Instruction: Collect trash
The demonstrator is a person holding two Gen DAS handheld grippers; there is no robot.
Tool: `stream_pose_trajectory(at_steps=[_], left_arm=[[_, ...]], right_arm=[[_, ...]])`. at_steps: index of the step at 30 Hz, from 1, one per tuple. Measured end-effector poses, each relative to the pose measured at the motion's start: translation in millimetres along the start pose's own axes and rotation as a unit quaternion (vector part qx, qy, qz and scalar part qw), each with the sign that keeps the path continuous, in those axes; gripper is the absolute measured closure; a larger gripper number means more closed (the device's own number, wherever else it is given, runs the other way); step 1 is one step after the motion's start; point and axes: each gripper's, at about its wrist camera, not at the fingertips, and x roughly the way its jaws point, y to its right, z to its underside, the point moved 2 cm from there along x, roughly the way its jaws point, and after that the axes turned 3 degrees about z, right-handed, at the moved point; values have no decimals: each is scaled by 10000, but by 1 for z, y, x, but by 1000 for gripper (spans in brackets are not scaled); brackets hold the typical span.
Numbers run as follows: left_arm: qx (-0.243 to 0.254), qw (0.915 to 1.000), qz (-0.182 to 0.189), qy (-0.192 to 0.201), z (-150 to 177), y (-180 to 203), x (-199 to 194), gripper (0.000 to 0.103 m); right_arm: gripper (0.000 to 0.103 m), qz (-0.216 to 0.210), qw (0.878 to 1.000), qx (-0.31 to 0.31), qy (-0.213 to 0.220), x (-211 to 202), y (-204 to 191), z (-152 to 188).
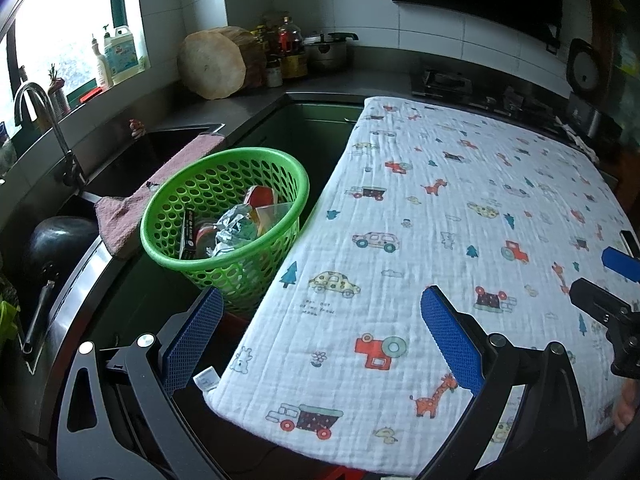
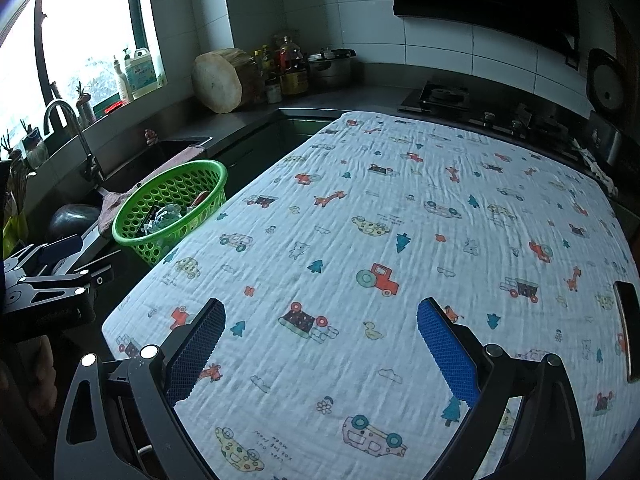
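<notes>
A green perforated basket (image 1: 224, 216) stands left of the table and holds trash: crumpled foil (image 1: 230, 232), a dark packet (image 1: 188, 232) and a red-and-white wrapper (image 1: 262, 196). It also shows in the right wrist view (image 2: 172, 208). My left gripper (image 1: 322, 320) is open and empty, above the table's left edge, just short of the basket. My right gripper (image 2: 320, 334) is open and empty above the patterned cloth (image 2: 400, 260). The right gripper shows at the right edge of the left wrist view (image 1: 616, 276). The left gripper shows at the left of the right wrist view (image 2: 52, 272).
The table wears a white cloth with cartoon cars (image 1: 460, 240). A dark phone-like slab (image 2: 628, 332) lies at its right edge. A sink (image 1: 132, 160) with a tap (image 1: 44, 120), a pink towel (image 1: 160, 192) and a black wok (image 1: 56, 248) stand left. A stove (image 2: 460, 100) lies behind.
</notes>
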Motion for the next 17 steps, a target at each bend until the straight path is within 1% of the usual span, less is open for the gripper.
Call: stream_pose_trajectory(at_steps=[8, 14, 17], left_arm=[[-99, 9999, -135, -8, 0, -5, 1, 5], [-62, 9998, -178, -4, 0, -3, 0, 5], [-53, 9999, -141, -6, 0, -2, 0, 5]], right_arm=[[9, -6, 10000, -7, -1, 1, 0, 0], [9, -21, 10000, -7, -9, 1, -1, 0], [9, -19, 10000, -14, -10, 1, -2, 0]])
